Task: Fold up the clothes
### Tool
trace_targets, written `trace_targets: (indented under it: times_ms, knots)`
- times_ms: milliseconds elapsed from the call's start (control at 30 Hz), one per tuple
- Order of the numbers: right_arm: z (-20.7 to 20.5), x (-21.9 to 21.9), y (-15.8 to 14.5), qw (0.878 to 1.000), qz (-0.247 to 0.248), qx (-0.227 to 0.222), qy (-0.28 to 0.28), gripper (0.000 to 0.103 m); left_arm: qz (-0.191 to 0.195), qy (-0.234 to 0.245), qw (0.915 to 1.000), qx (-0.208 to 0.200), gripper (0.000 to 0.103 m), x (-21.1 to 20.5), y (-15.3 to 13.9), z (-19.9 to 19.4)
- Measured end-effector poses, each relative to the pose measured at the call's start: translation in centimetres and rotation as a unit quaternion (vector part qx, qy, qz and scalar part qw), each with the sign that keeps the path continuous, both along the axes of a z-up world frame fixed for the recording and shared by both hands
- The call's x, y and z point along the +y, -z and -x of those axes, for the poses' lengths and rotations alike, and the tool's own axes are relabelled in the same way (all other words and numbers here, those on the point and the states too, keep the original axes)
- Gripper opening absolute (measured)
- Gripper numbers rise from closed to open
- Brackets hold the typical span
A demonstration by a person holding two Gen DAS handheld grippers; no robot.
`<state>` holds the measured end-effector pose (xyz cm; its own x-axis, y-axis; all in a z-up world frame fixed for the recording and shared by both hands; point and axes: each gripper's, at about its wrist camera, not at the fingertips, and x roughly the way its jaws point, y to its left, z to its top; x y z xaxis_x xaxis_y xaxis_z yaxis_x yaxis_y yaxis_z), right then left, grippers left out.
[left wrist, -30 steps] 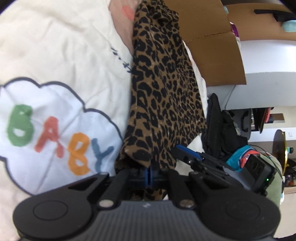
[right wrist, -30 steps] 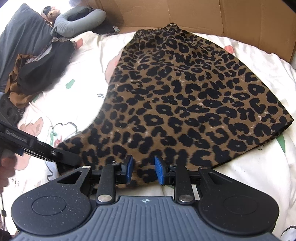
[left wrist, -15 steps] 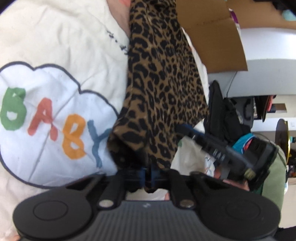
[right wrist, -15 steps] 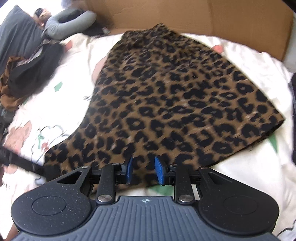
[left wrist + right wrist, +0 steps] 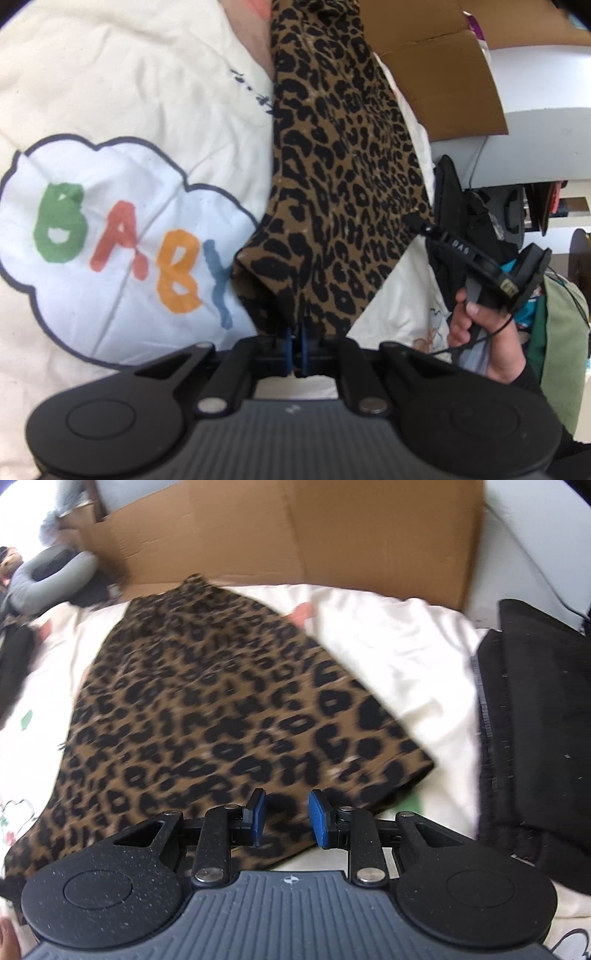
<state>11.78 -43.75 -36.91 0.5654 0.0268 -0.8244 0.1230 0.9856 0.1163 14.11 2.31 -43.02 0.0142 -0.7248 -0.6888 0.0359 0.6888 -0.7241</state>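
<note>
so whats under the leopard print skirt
The leopard print skirt lies on a cream printed bed cover, visible all around it. The left gripper pinches one corner. Whatever lies beneath the skirt's middle is covered.

Matte black plastic left tool (image 5: 294,347) and right tool (image 5: 287,818), blue pads (image 5: 319,818), silver screws, ribbed grey housing; dark sleeve (image 5: 532,376).

One leopard-print garment (image 5: 221,716), one cream quilt (image 5: 122,92), one cardboard sheet (image 5: 295,535), two hand-held grippers (image 5: 294,345) (image 5: 286,818).
</note>
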Motion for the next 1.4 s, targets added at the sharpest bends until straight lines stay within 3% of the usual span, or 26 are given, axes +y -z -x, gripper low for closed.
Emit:
trace_targets:
  times_ms: [100,300,467,533,700,900,933,1033,1067,1167,1267,1400]
  knots:
    - [-0.4,-1.3,0.3,1.000,0.008,0.002,0.015,0.032,-0.017,0.003,0.9998,-0.005,0.006,0.3,-0.3,-0.2]
    - [-0.8,-2.5,0.6,0.999,0.021,0.000,0.026,0.032,-0.050,0.002,0.9982,-0.034,0.021,1.3,-1.9,-1.0]
    - [-1.2,-3.0,0.5,0.999,0.029,-0.002,0.032,0.032,-0.064,-0.008,0.9963,-0.057,0.047,1.7,-2.9,-1.7]
    - [-1.2,-3.1,0.4,0.999,0.033,-0.002,0.031,0.032,-0.069,-0.013,0.9957,-0.061,0.049,1.8,-2.9,-2.0]
    - [-1.3,-3.2,0.7,0.999,0.035,0.001,0.027,0.032,-0.062,-0.004,0.9957,-0.069,0.050,1.2,-2.1,-2.3]
    - [-1.4,-3.3,0.9,0.999,0.033,0.002,0.023,0.032,-0.042,-0.019,0.9978,-0.047,0.049,1.4,-0.6,-2.3]
    - [-1.3,-3.3,0.9,0.999,0.032,0.002,0.023,0.032,-0.037,-0.018,0.9981,-0.045,0.046,1.4,-0.5,-2.1]
    - [-1.3,-3.4,1.0,0.999,0.029,0.001,0.025,0.032,-0.010,-0.022,0.9996,-0.017,0.020,1.6,0.2,-1.6]
    - [-1.3,-3.4,1.1,0.999,0.029,0.000,0.025,0.032,-0.001,-0.024,0.9997,-0.007,0.017,1.6,0.5,-1.4]
    - [-1.3,-3.3,1.0,0.999,0.030,0.000,0.025,0.032,0.026,-0.035,0.9990,0.003,0.018,1.8,0.8,-0.9]
    - [-1.3,-3.3,1.1,0.999,0.030,0.000,0.024,0.032,0.043,-0.038,0.9983,0.012,0.028,1.7,1.1,-0.5]
    - [-1.3,-3.3,1.1,0.999,0.030,0.000,0.024,0.032,0.061,-0.039,0.9967,0.037,0.029,0.9,2.0,0.0]
